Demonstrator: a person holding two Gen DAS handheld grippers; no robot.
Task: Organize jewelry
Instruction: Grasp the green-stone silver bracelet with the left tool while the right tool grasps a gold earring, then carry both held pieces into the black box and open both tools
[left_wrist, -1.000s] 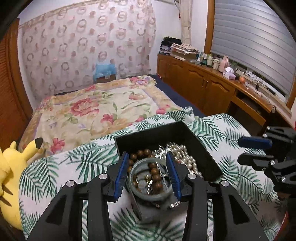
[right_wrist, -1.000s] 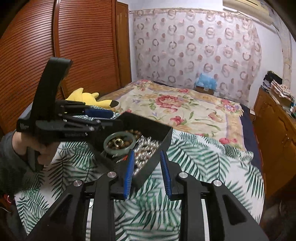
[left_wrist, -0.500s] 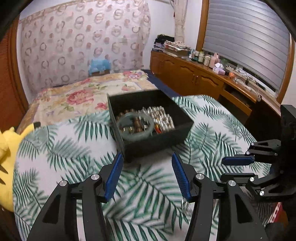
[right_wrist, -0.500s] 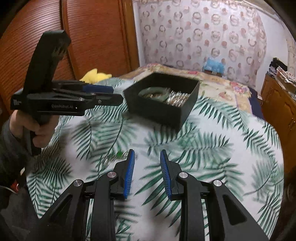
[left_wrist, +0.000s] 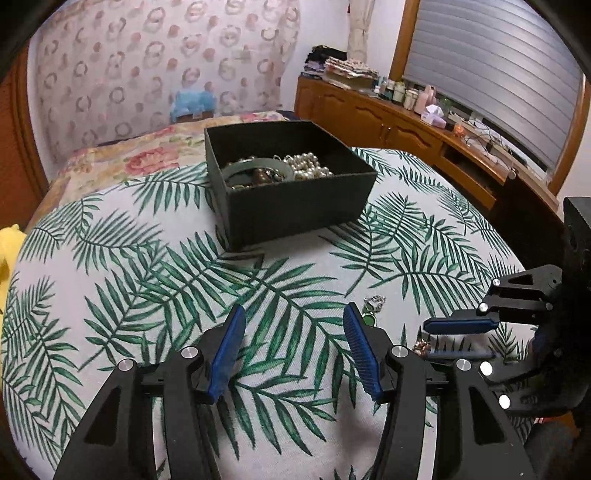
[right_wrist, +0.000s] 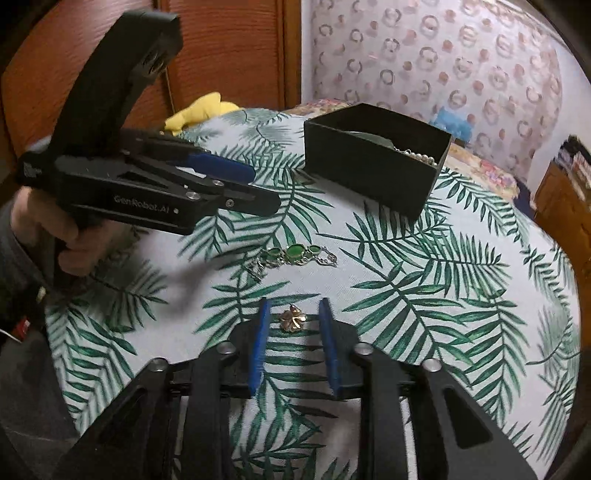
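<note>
A black open box (left_wrist: 295, 218) stands on the palm-leaf cloth, holding a green bangle (left_wrist: 258, 166), pearls (left_wrist: 308, 168) and brown beads; it also shows in the right wrist view (right_wrist: 369, 173). A green-stone bracelet (right_wrist: 295, 254) lies on the cloth; in the left wrist view it lies (left_wrist: 371, 308) just past my right fingertip. A small gold flower piece (right_wrist: 291, 319) lies between the open fingers of my right gripper (right_wrist: 293, 314). My left gripper (left_wrist: 293, 317) is open and empty above the cloth, well short of the box.
The round table (left_wrist: 110, 258) with the leaf cloth curves away at its edges. A bed with a floral cover (left_wrist: 147, 158) lies behind. A yellow plush toy (right_wrist: 195, 110) sits at the far left edge. A wooden dresser (left_wrist: 406, 129) lines the right wall.
My left gripper let go of the green bangle in the box and pulled back and down. My right gripper moved back and lowered around the gold flower piece.
</note>
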